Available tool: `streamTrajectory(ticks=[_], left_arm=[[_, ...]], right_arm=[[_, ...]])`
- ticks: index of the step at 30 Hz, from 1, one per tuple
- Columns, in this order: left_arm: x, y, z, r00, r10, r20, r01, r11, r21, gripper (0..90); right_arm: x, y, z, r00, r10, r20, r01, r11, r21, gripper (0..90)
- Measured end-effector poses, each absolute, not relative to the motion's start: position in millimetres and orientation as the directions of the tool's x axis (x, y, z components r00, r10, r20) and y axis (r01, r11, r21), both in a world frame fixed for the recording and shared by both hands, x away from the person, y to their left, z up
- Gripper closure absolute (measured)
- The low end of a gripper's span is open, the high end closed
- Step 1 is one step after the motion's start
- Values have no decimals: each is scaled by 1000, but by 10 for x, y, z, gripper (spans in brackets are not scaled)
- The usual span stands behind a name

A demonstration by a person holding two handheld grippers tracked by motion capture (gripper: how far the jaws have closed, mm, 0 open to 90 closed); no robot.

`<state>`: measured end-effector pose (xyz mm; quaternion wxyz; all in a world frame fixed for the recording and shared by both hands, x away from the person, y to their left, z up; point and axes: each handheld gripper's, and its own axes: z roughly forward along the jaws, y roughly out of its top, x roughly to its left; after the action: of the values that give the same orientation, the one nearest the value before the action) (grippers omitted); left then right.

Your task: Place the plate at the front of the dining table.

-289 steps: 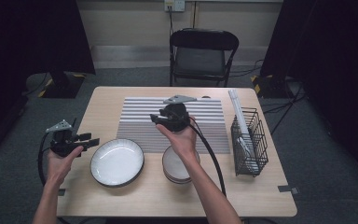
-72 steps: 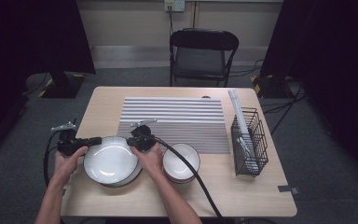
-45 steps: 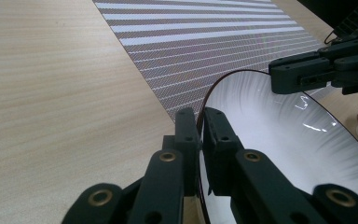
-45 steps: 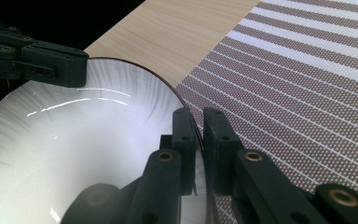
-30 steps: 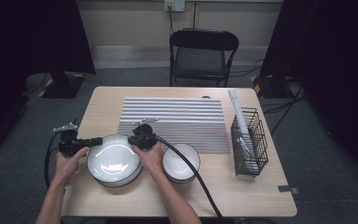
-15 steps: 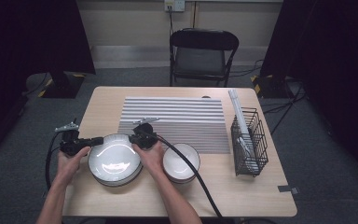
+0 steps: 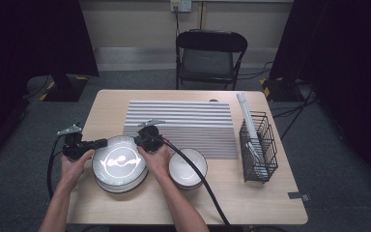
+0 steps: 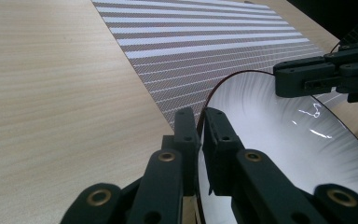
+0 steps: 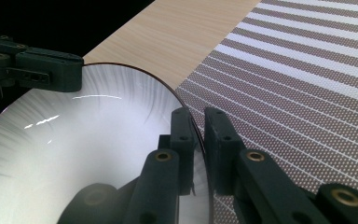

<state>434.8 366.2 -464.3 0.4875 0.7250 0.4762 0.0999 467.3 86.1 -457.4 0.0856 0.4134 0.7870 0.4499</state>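
Both grippers are clamping opposite edges of the large white glazed plate with a dark rim (image 7: 120,163). The left gripper (image 7: 98,143) is pinching the plate's left edge, its jaws narrowed onto the thin rim (image 8: 200,122). The right gripper (image 7: 140,140) is gripping the far right edge likewise, the rim (image 9: 196,135) sitting between its jaws. The plate is sitting at the front left of the light wooden table (image 7: 111,104), just beside the smaller white bowl (image 7: 188,168). The grey striped mat (image 7: 183,126) is lying directly behind the plate, so a forward carry appears the likely next move, both hands being equally engaged.
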Motion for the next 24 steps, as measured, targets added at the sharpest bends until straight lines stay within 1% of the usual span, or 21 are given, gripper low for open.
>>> streamTrajectory(ticks=[2,7,9,11,14,16,17,18,19,20,24], left_arm=[[4346,3662,-4641,525,789,-318,591,-69,804,848],[4348,3664,-4646,522,789,-323,591,-61,805,846],[4350,3668,-4649,519,788,-331,595,-55,802,846],[4350,3680,-4661,511,784,-352,605,-38,796,842],[4315,3723,-4652,512,781,-357,607,-35,794,851],[4300,3754,-4660,523,760,-385,626,-35,779,797],[4297,3752,-4666,525,761,-382,630,-44,776,787],[4296,3742,-4675,522,769,-369,635,-62,770,797],[4301,3735,-4687,520,774,-363,640,-71,765,833],[4307,3735,-4695,516,771,-373,642,-60,765,843],[4313,3722,-4675,517,776,-361,640,-71,765,850]], right_arm=[[4680,849,-4584,-634,728,261,588,235,774,820],[4674,834,-4675,-633,713,302,620,234,749,770],[4672,822,-4694,-630,707,321,626,218,749,778],[4675,819,-4684,-629,708,321,625,214,751,796],[4672,810,-4679,-631,708,318,619,211,757,806],[4675,797,-4685,-630,704,327,622,205,756,811],[4676,796,-4685,-628,705,330,623,202,755,812],[4675,796,-4685,-628,705,330,624,202,755,812],[4676,795,-4685,-627,705,330,624,201,755,812],[4676,793,-4686,-628,705,331,624,201,755,813],[4671,794,-4680,-619,711,335,626,189,756,816]])
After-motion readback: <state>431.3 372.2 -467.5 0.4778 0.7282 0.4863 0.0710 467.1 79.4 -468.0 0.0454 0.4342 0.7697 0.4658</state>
